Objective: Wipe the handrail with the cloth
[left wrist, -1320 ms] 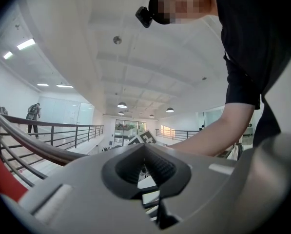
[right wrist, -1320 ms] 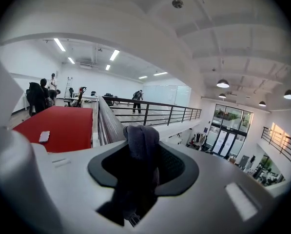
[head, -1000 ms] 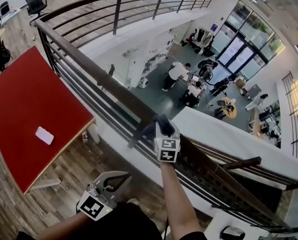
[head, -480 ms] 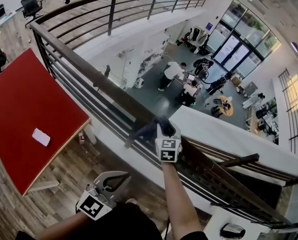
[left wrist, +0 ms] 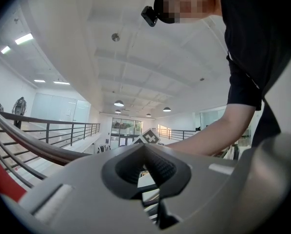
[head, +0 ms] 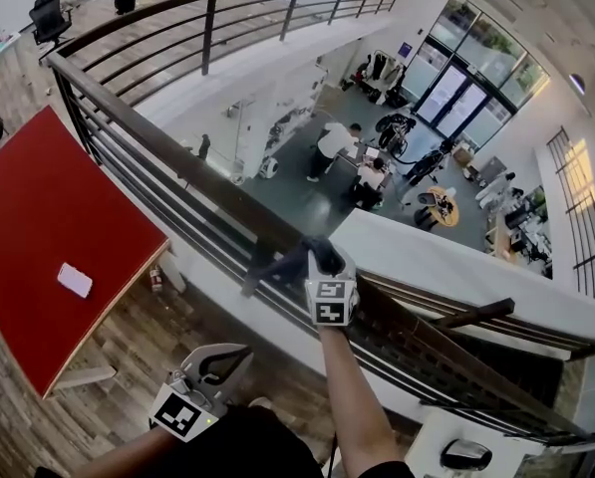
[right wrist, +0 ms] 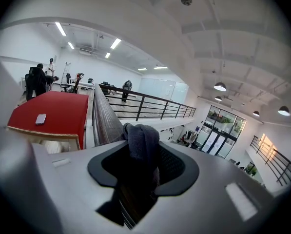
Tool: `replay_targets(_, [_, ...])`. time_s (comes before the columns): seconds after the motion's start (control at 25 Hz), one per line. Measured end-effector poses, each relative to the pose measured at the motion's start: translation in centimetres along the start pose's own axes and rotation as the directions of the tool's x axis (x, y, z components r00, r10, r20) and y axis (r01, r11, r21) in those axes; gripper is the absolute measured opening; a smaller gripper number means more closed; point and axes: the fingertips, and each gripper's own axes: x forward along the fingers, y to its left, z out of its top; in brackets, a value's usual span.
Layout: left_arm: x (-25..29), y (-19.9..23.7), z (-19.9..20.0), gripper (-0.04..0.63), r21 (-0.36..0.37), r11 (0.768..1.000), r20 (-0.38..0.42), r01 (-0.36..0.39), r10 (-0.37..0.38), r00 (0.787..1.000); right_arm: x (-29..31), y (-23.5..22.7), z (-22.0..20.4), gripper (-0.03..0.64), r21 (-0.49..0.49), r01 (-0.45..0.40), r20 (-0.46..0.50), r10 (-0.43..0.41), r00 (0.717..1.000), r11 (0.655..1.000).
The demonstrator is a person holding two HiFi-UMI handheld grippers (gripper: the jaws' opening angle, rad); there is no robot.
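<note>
The handrail (head: pixel 177 162), a dark brown wooden top rail over black horizontal bars, is running in one long straight stretch and curving away at its far end. The cloth (head: pixel 277 267), dark grey and bunched, is resting on top of the handrail, one end trailing off its near side, the bunch pinched in the right gripper (head: pixel 325 261).

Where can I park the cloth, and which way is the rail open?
The red table is bare all around the small white object. The handrail is clear beyond the cloth; the right gripper crowds that spot.
</note>
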Motion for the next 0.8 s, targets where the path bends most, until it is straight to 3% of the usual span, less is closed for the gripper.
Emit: replay_targets(0.8, [-0.3,-1.5,-0.9,-0.001,-0.063,0.997,-0.004,-0.035,0.034,0.999,-1.5,-1.4,-1.3,0.156,0.005,0.007,-0.015,-0.007,1.000,1.000])
